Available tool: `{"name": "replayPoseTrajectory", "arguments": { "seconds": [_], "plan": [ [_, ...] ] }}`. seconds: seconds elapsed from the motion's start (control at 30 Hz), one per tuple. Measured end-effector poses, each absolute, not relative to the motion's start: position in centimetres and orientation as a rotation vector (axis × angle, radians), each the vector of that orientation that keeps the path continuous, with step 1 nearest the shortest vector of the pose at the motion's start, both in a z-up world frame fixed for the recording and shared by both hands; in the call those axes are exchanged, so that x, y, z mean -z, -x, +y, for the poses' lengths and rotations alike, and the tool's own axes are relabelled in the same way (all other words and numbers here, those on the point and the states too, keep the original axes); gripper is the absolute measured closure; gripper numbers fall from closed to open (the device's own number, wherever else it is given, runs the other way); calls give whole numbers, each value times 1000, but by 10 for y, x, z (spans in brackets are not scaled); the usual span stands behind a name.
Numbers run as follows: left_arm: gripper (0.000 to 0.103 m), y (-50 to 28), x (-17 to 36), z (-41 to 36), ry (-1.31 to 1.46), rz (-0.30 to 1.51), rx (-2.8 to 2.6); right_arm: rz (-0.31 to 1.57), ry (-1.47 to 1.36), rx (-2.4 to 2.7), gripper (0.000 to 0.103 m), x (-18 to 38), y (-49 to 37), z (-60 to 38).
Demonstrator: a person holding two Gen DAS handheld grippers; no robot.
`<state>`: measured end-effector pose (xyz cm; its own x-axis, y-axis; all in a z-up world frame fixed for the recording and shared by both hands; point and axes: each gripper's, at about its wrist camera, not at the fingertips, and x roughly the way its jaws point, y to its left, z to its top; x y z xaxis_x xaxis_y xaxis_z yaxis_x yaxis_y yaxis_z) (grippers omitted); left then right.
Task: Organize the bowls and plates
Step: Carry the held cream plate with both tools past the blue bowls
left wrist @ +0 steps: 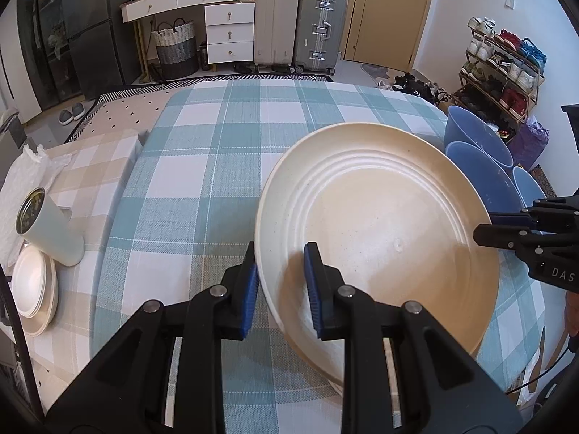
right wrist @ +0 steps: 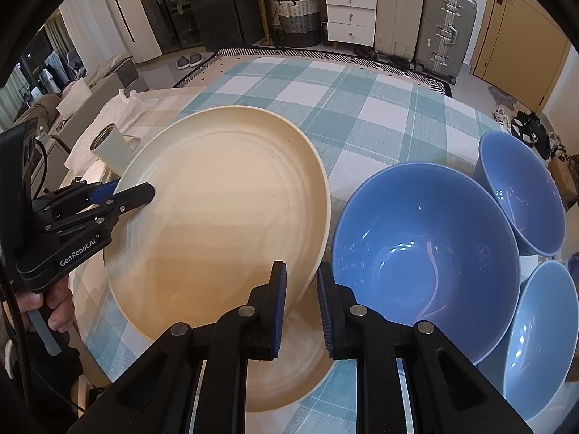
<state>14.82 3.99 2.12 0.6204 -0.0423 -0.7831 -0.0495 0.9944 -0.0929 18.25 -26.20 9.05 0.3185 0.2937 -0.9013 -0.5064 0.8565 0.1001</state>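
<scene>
A large cream plate [left wrist: 380, 231] is held tilted above the checked tablecloth [left wrist: 202, 152]. My left gripper [left wrist: 280, 282] straddles the plate's left rim, one finger on each face, shut on it. My right gripper [right wrist: 302, 303] straddles the plate's right rim [right wrist: 318, 238] the same way, with a second cream plate [right wrist: 289, 372] lying below it. It shows at the plate's far edge in the left wrist view [left wrist: 506, 228]. Three blue bowls [right wrist: 423, 238] [right wrist: 521, 191] [right wrist: 542, 336] stand to the right of the plate.
A stack of white plates [left wrist: 34, 289] and a tipped pale cylinder cup [left wrist: 50, 231] lie on the beige checked cloth at the left. White plastic wrap [left wrist: 21, 181] lies behind them. Suitcases, drawers and a shoe rack stand beyond the table.
</scene>
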Motion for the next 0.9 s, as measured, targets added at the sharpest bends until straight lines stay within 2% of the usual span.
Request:
{"name": "replayPoseTrajectory", "arguments": {
  "seconds": [0.9],
  "plan": [
    [83,-101,-10,17,67,907,5,1129,209,-524,84,-71,-130,-276]
  ]
}}
